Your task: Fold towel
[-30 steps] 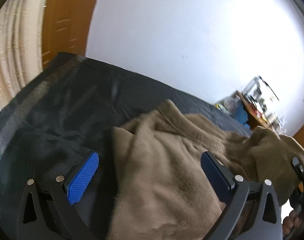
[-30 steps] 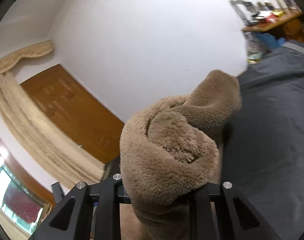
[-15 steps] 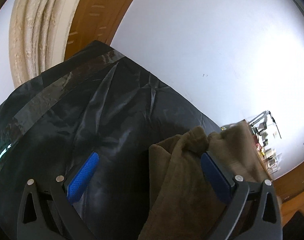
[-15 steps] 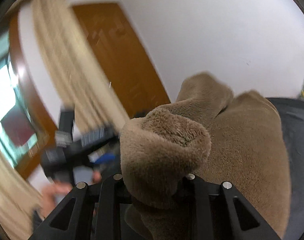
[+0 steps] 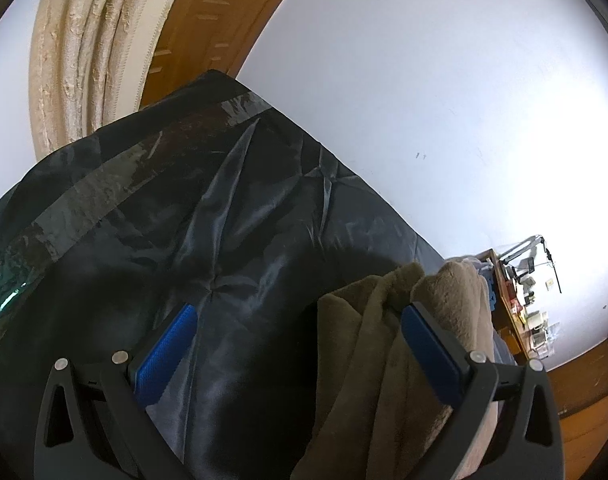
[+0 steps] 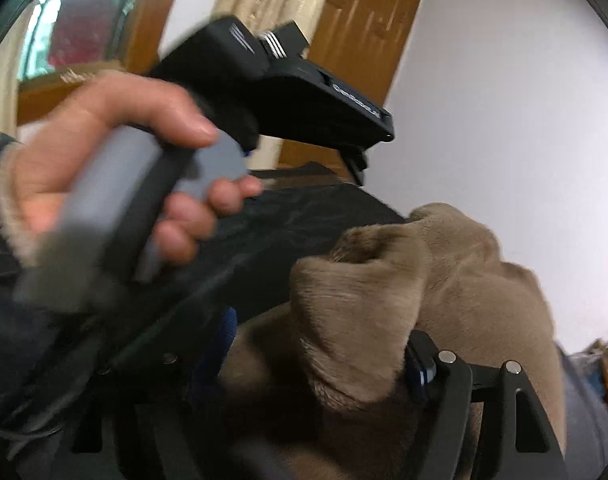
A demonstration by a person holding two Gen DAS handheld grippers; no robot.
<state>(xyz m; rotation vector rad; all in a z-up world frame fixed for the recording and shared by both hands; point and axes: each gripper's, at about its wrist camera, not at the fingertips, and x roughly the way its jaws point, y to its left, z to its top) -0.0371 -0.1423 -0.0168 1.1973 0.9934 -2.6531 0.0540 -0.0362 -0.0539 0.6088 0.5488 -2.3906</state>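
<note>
Towel (image 6: 456, 280) is brown and fluffy, and it's all bunched up, not flat. It sits on top of the dark shiny cover (image 5: 231, 248), which lies over something I can't see, maybe a bed or a tabletop.

Right hand-held gripper (image 6: 316, 356): a fat lump of towel is stuffed betw. its two fingers, w/ a blue pad (image 6: 418, 364) pressed on the towel's right side. So it looks squeezed onto the towel. The other finger is hidden behind the towel and the blur.

Left hand-held gripper (image 5: 299, 344): wide open, blue pads far apart. Its right finger touches the towel's edge, and more towel hangs on the outer side of that finger. The left pad (image 5: 165, 356) has only dark cover behind it. It holds nothing that I can see.

In the right wrist view a person's hand (image 6: 115, 168) grips the grey handle of the left tool, up and to the left of the towel. That part is blurry.

How far along? Prob. near the start. No neat fold shows anywhere, no straight edges, no flat layers. What's left, I think: the open gripper needs a corner of the towel, then both pull it out flat over the dark cover, then fold it over.

Behind the dark cover there's a white wall, a brown door (image 5: 207, 28) and a cream curtain (image 5: 91, 48).
</note>
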